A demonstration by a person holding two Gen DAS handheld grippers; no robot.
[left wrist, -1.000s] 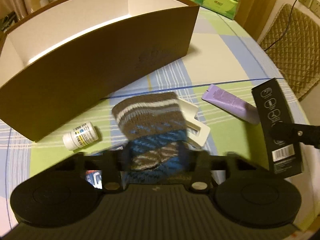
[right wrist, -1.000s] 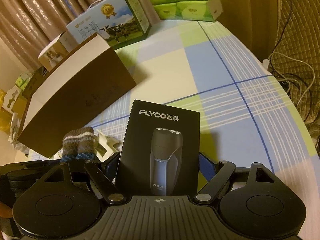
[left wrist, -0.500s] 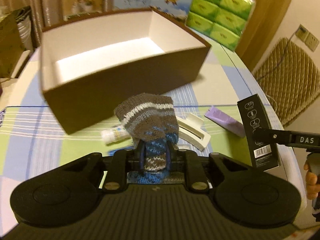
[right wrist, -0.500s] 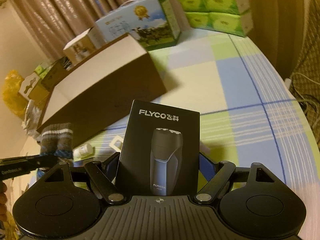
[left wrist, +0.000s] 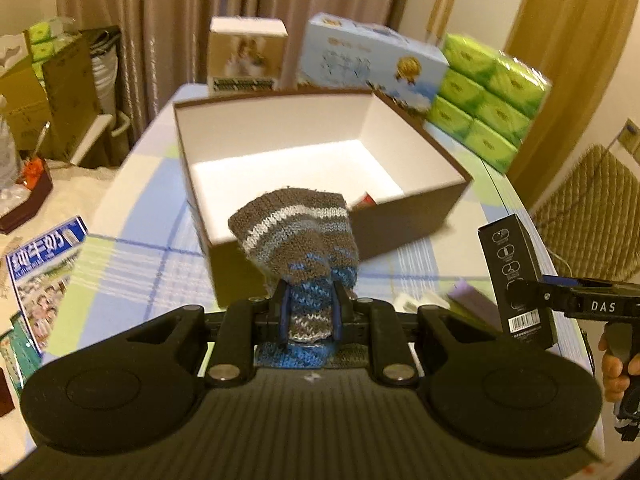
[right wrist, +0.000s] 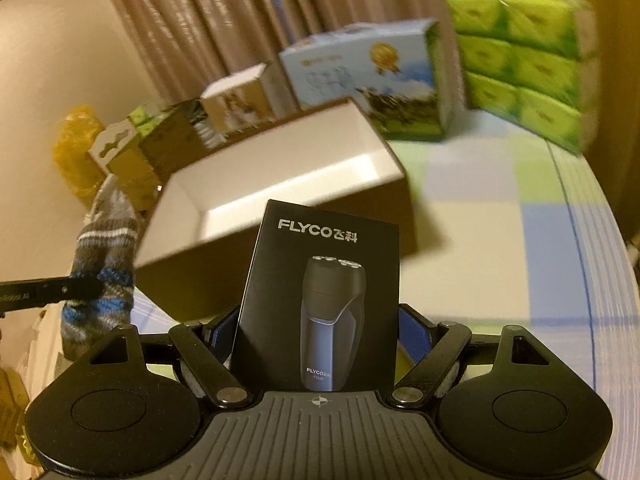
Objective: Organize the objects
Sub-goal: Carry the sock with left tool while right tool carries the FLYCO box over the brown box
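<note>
Room: curtains hung behind a table (left wrist: 132, 216) covered in a blue, green and white check cloth; cartons and green tissue packs (left wrist: 490, 92) stood along its far edge.
Box: the brown box (left wrist: 400, 216) with a white inside sat mid-table, open and nearly empty, one small red thing in a near corner.
Change: both tools had risen off the cloth with their loads since a second earlier, and now faced the box; the placing step looked close.
Shaver carton: the black FLYCO carton (right wrist: 324, 292) stood upright, gripped by the right tool (right wrist: 320, 344) across its width.
Sock: the knitted brown, grey and blue sock (left wrist: 296, 248) was clenched tight in the left tool (left wrist: 310, 316), cuff flopping forward before the box's near wall.
</note>
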